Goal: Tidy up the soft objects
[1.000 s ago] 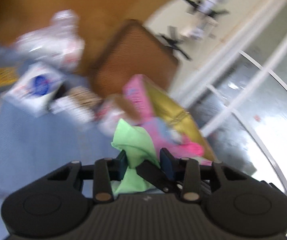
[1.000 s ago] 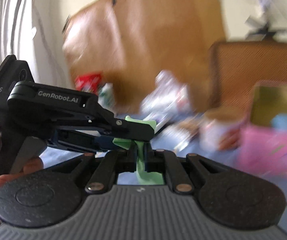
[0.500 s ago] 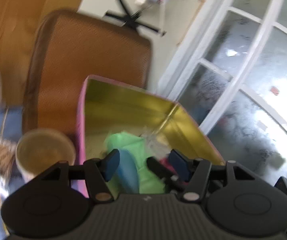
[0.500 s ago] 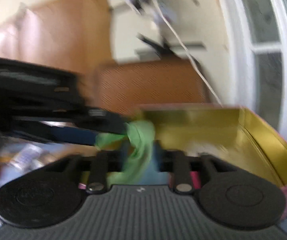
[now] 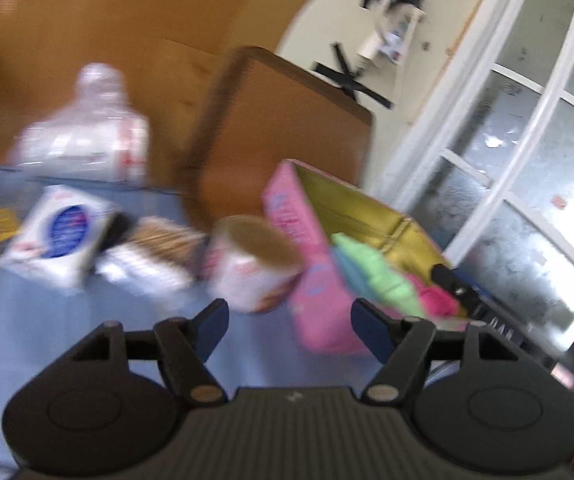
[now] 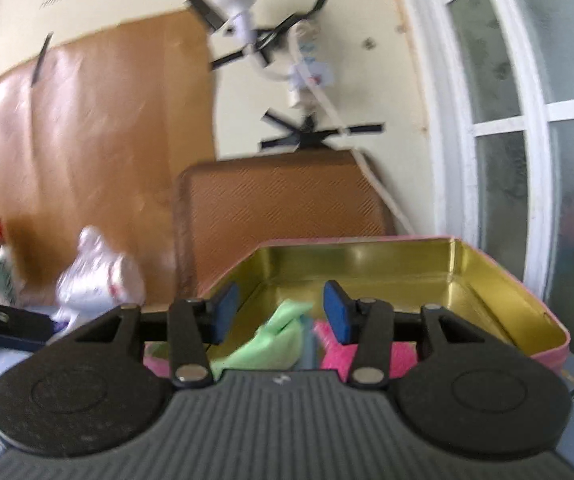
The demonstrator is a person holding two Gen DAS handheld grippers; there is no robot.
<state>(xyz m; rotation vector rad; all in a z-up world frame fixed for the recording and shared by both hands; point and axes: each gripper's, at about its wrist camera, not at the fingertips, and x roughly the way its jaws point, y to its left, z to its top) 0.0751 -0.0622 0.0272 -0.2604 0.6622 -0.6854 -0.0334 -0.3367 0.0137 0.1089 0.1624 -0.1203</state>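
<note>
Both your tongs are spread wide and holding nothing. Your left gripper (image 5: 289, 326) hangs over the blue tablecloth (image 5: 71, 332), and your right gripper (image 6: 278, 317) sits at the near rim of the pink tin (image 6: 415, 276).

The green cloth (image 6: 275, 340) lies inside that tin, bunched against a blue cloth (image 6: 307, 340) with a hot-pink cloth (image 6: 379, 354) just beside it. From the left view, the green cloth (image 5: 379, 276) rides up above the tin's (image 5: 307, 264) near wall, which puts the tin close to the right edge of the table, with a paper cup (image 5: 255, 264) touching or just short of its left side; the blur hides which.

The likely trouble is this. The green cloth looks loosely piled, so it could spring up and slide over the rim. Your right fingers (image 6: 225, 316) are low by the tin wall, and a careless pull-back could catch the rim and drag or tip the tin toward the table edge.

On the left, a swing could clip the cup. The white packet (image 5: 59, 236) and the clear plastic bag (image 5: 83, 136) farther back look safely apart.
</note>
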